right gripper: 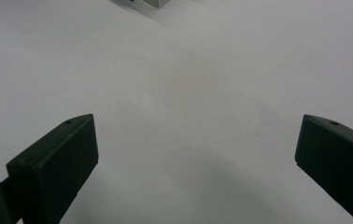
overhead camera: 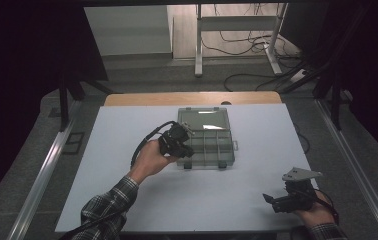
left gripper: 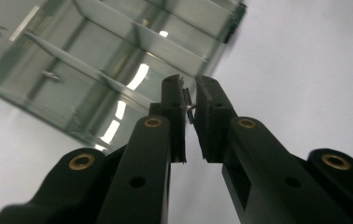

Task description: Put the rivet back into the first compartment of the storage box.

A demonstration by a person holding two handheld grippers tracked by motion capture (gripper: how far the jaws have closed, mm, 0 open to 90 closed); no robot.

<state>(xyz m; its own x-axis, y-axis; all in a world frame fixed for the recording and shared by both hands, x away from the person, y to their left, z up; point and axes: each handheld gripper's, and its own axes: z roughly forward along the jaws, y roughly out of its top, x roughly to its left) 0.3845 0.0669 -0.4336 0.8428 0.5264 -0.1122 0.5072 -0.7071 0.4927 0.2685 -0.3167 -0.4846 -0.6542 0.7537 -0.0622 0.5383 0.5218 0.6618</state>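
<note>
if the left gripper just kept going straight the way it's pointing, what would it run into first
Most likely the clear compartment box. In the left gripper view the left gripper, jaws nearly shut on a small metal piece, points at the box's near corner, so it might skim past onto the white table. Depth is hard to judge.
</note>
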